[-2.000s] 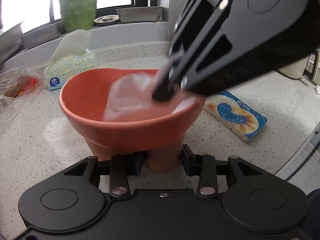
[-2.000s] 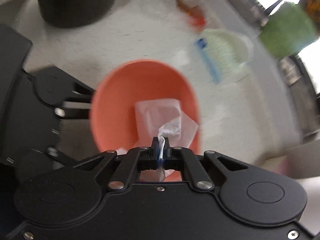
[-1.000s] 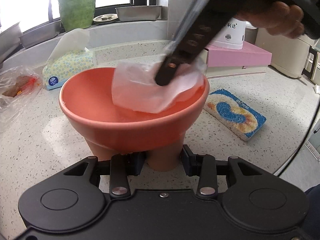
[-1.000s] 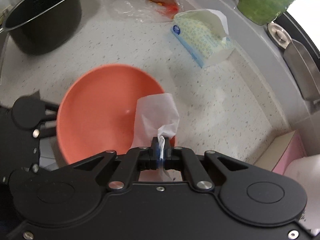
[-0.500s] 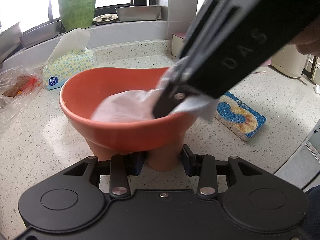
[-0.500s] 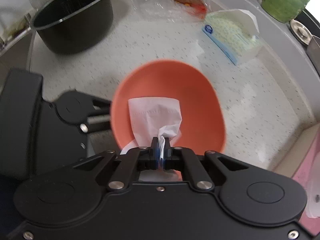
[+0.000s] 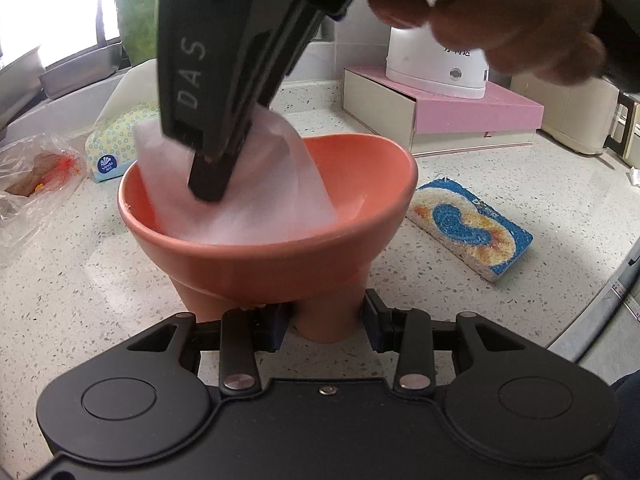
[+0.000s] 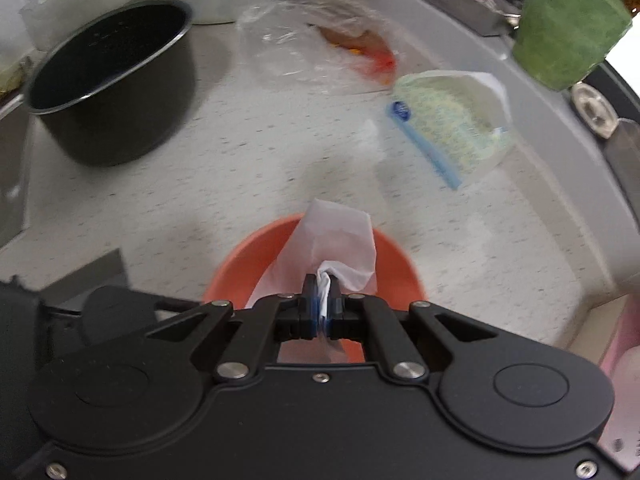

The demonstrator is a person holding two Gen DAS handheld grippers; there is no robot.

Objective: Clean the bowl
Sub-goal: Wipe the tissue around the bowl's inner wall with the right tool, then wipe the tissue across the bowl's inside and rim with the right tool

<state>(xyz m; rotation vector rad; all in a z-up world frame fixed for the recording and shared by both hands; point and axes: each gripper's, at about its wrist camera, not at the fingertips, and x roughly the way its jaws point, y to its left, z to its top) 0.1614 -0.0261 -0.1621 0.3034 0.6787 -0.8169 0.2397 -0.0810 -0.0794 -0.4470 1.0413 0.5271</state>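
An orange footed bowl (image 7: 280, 256) stands on the speckled counter. My left gripper (image 7: 325, 326) is shut on the bowl's foot, one pad on each side of it. My right gripper (image 7: 208, 188) reaches down into the left part of the bowl and is shut on a white tissue (image 7: 256, 196), which lies spread against the inner wall. In the right wrist view the tissue (image 8: 336, 244) fans out ahead of my right gripper (image 8: 325, 308) over the far rim of the bowl (image 8: 248, 264). A hand (image 7: 500, 20) holds the right gripper from above.
A tissue pack (image 7: 120, 140) and a clear plastic bag (image 7: 32, 184) lie left of the bowl, a patterned sponge (image 7: 472, 228) to its right. A pink box (image 7: 460, 112) with a white appliance stands behind. A black pot (image 8: 112, 80) and a green planter (image 8: 568, 24) sit further back.
My right gripper has swept the tissue around inside the bowl, from the right side over to the left wall. The left gripper and bowl have stayed put.
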